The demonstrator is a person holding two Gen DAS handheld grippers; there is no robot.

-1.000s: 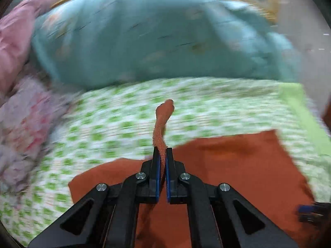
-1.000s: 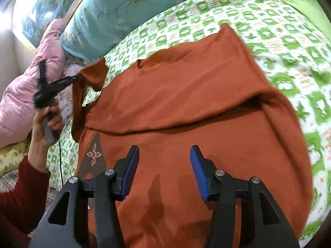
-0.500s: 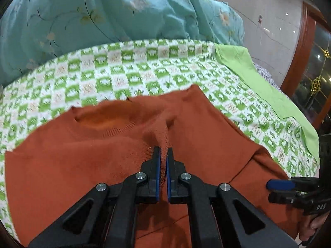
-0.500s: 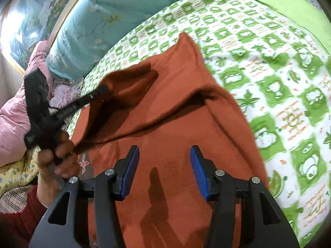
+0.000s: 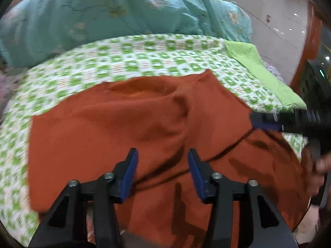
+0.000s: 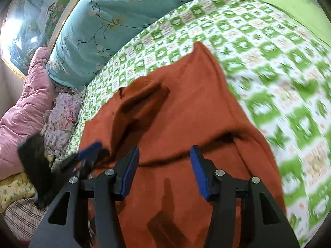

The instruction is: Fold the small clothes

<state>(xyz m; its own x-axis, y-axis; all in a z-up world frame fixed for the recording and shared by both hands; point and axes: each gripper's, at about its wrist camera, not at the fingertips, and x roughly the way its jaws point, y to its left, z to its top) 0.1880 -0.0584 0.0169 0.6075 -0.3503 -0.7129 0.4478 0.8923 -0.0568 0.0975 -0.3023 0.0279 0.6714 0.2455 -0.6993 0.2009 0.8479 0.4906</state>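
- The rust-orange sweater (image 5: 115, 136) lay spread on the green-and-white checked bedsheet (image 5: 128, 62), neckline toward the teal quilt (image 5: 124, 14) at the head of the bed.
- One sleeve (image 5: 182, 111) lay folded inward across the body of the garment — its cuff near the neckline, in the left wrist view.
- The left gripper (image 5: 162, 167) hovered over that folded sleeve; its jaws were opening, with nothing pinched between them and only cloth lying beneath.
- The right gripper (image 6: 164, 165) hung above the lower body of the sweater, blue pads (image 6: 197, 169) spread apart, holding nothing.
- A fold line (image 6: 186, 150) ran across the garment just ahead of the right gripper.
- Step in hand, as judged: the sleeve fold was being let go; the sideways folding appeared partly done, the lengthwise fold not yet.
- Next move, as judged: smooth the laid sleeve or take the hem, which calls for both grippers to come down on an edge and pinch a single layer cleanly.
- Pink padded bedding (image 6: 22, 101) sat well clear at the far side.
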